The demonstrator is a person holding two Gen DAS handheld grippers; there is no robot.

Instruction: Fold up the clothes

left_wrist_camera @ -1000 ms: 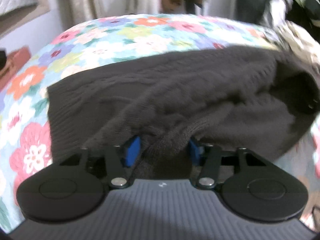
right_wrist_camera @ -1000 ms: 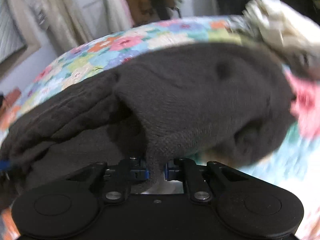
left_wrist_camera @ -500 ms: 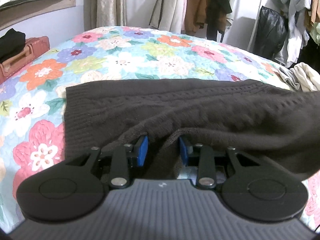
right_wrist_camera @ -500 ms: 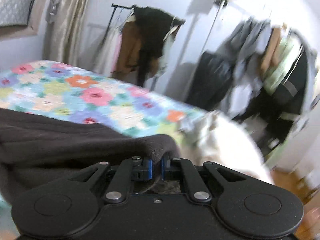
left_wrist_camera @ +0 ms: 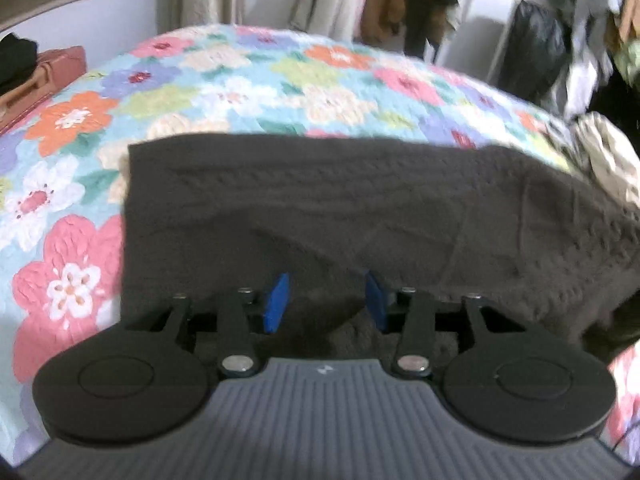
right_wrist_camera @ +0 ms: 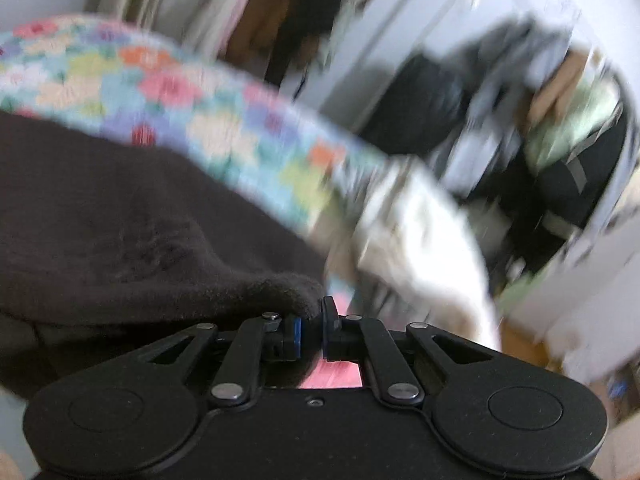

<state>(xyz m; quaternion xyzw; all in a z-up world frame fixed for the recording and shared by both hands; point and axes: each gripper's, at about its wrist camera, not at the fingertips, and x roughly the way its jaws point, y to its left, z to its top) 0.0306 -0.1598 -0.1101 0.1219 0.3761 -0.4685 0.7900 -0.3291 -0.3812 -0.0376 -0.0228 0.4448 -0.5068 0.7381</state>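
A dark brown cable-knit sweater lies folded across the floral bedspread. My left gripper is open, its blue pads spread apart with sweater fabric lying loose between and over them. In the right wrist view the sweater fills the lower left. My right gripper has its jaws slightly apart; the sweater's edge rests over the left finger and pink bedspread shows through the gap.
A pile of pale clothes lies at the bed's right edge, also blurred in the right wrist view. A clothes rack with hanging garments stands behind. A reddish suitcase sits at the far left.
Both grippers have opened and let go of the sweater's edge, which now lies on the bed. The right view has swung and blurred.
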